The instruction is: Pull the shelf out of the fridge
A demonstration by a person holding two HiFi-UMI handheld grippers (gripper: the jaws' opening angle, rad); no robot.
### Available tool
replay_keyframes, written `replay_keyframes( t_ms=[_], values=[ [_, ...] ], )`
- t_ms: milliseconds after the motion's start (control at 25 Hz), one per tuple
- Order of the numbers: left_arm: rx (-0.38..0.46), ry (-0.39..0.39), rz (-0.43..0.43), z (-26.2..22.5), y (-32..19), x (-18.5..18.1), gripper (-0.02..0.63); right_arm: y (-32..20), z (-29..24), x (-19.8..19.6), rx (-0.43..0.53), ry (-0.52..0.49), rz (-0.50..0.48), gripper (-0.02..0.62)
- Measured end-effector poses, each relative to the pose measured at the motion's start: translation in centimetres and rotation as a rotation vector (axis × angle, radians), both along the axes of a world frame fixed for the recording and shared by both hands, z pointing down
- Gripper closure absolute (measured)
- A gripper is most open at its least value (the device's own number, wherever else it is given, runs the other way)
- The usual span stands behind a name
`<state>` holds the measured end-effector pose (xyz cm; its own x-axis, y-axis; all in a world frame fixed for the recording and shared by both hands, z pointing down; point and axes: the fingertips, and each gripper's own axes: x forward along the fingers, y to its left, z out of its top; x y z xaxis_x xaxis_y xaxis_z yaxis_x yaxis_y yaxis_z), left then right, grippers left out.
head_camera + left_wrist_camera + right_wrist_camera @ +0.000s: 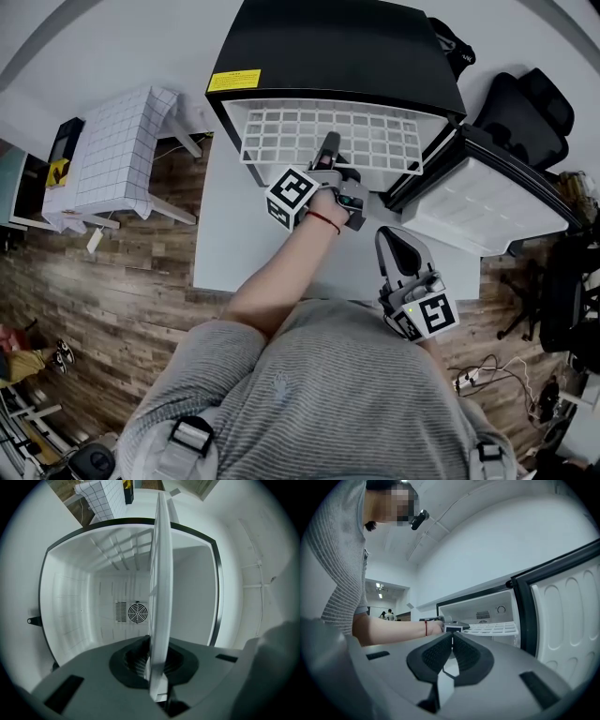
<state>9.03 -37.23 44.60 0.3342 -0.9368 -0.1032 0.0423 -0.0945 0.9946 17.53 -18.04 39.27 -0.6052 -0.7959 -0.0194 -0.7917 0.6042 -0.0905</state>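
Observation:
The small black-topped fridge (337, 47) stands open, and its white wire shelf (328, 131) sticks out of the front, well past the cabinet. My left gripper (328, 148) is shut on the shelf's front edge near the middle. In the left gripper view the shelf (161, 597) shows edge-on, clamped in the left gripper (157, 667), with the white fridge interior (70, 602) behind. My right gripper (398, 246) hangs back near the person's body, apart from the shelf. Its jaws are shut and hold nothing in the right gripper view, where the right gripper (452, 641) faces the shelf (494, 628).
The fridge door (487, 202) is swung open to the right, close to my right gripper, and shows as the door (567, 616) in the right gripper view. The fridge sits on a white platform (225, 234). A small table with a grid cloth (117, 155) stands left, a black chair (525, 112) right.

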Motion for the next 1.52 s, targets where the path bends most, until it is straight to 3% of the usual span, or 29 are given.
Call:
replay_keyframes(
  t_ms=[1520],
  values=[
    [-0.015, 0.017, 0.025, 0.1, 2.7, 0.0, 0.572, 0.0, -0.4, 0.2, 0.006, 0.002, 0.004, 0.581]
  ],
)
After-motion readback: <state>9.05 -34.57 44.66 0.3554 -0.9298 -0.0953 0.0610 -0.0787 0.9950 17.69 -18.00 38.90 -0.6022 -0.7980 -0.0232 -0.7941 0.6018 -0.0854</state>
